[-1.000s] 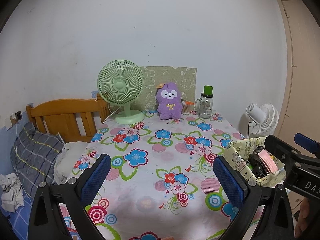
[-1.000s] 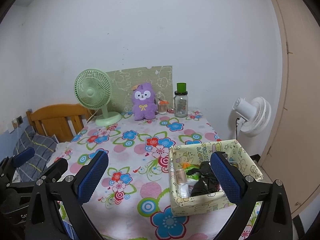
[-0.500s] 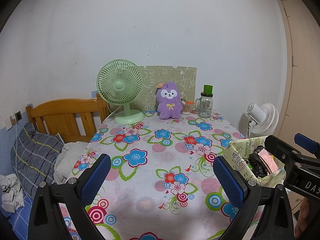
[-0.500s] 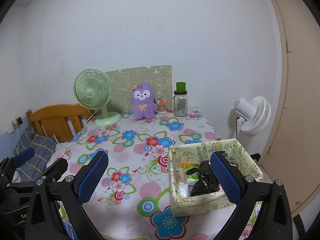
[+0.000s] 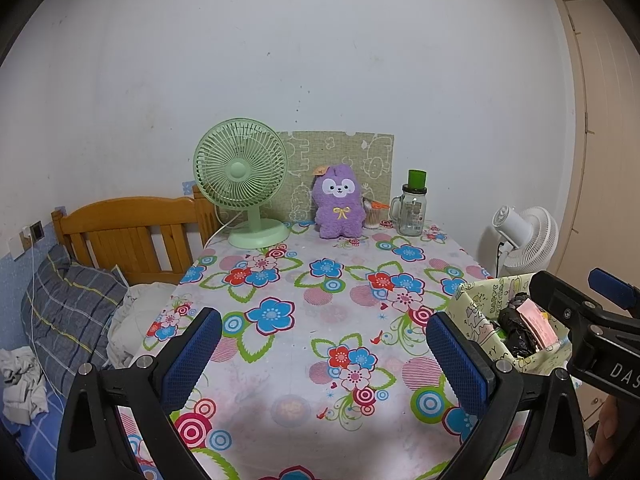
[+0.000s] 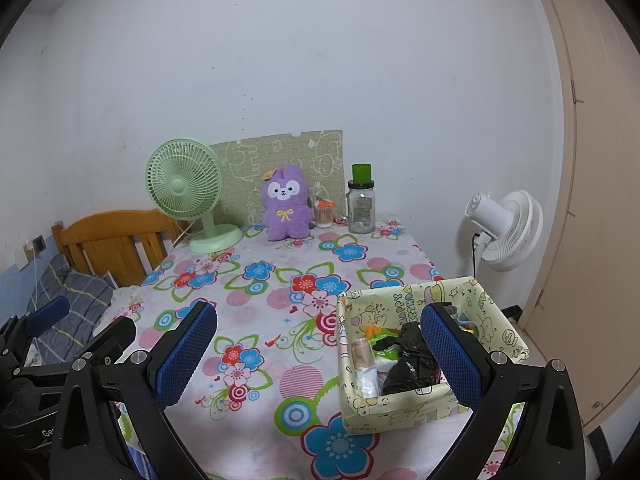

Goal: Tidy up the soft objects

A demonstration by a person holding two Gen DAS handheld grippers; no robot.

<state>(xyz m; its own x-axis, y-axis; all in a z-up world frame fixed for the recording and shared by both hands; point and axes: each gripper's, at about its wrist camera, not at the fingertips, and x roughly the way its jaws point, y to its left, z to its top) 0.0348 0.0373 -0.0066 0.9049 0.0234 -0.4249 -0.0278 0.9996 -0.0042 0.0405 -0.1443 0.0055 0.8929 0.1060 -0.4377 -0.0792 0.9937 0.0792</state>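
A purple plush toy (image 5: 338,207) (image 6: 286,209) sits upright at the far edge of the flowered table (image 5: 304,312) (image 6: 272,288), leaning on a green patterned board. A pale yellow cartoon-print box (image 6: 424,402) (image 5: 476,312) stands at the near right, holding a black crumpled bag (image 6: 412,364), a pink item and other small things. My left gripper (image 5: 323,356) hovers open over the table's near part, nothing between its blue pads. My right gripper (image 6: 318,354) is open too, its right finger in front of the box.
A green desk fan (image 5: 244,184) stands at the far left of the table, a glass jar with green lid (image 5: 412,210) and a small cup at the far right. A wooden bed headboard (image 5: 128,232) with bedding lies left; a white fan (image 6: 506,230) and door are right.
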